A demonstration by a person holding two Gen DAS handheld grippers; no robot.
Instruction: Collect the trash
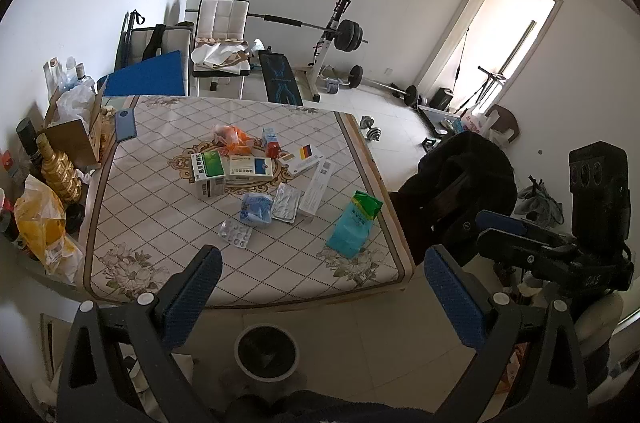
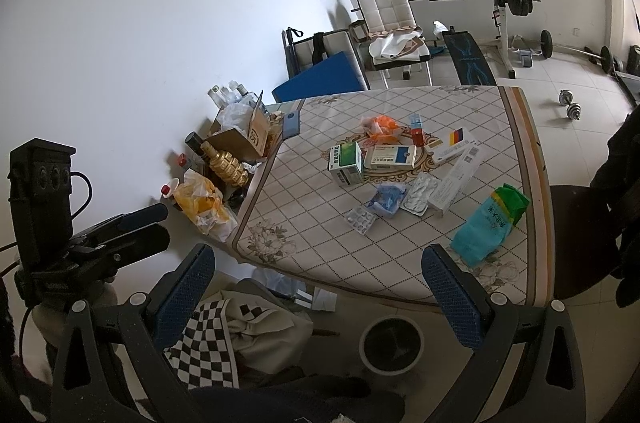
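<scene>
Trash lies on the patterned table (image 1: 152, 207): a green medicine box (image 1: 208, 172), a white and blue box (image 1: 250, 169), blister packs (image 1: 236, 233), a crumpled blue wrapper (image 1: 256, 208), a teal and green pouch (image 1: 354, 223), a long white box (image 1: 318, 189) and an orange wrapper (image 1: 232, 137). A round bin (image 1: 266, 347) with a black liner stands on the floor below the table's near edge; it also shows in the right wrist view (image 2: 391, 345). My left gripper (image 1: 320, 295) is open and empty above the bin. My right gripper (image 2: 318, 297) is open and empty, also visible in the left wrist view (image 1: 504, 227).
Bottles, a cardboard box (image 1: 76, 135) and a yellow bag (image 1: 42, 223) crowd the table's left side. A chair with a dark coat (image 1: 460, 179) stands to the right. Checkered cloth (image 2: 216, 339) lies on the floor. Gym gear fills the back.
</scene>
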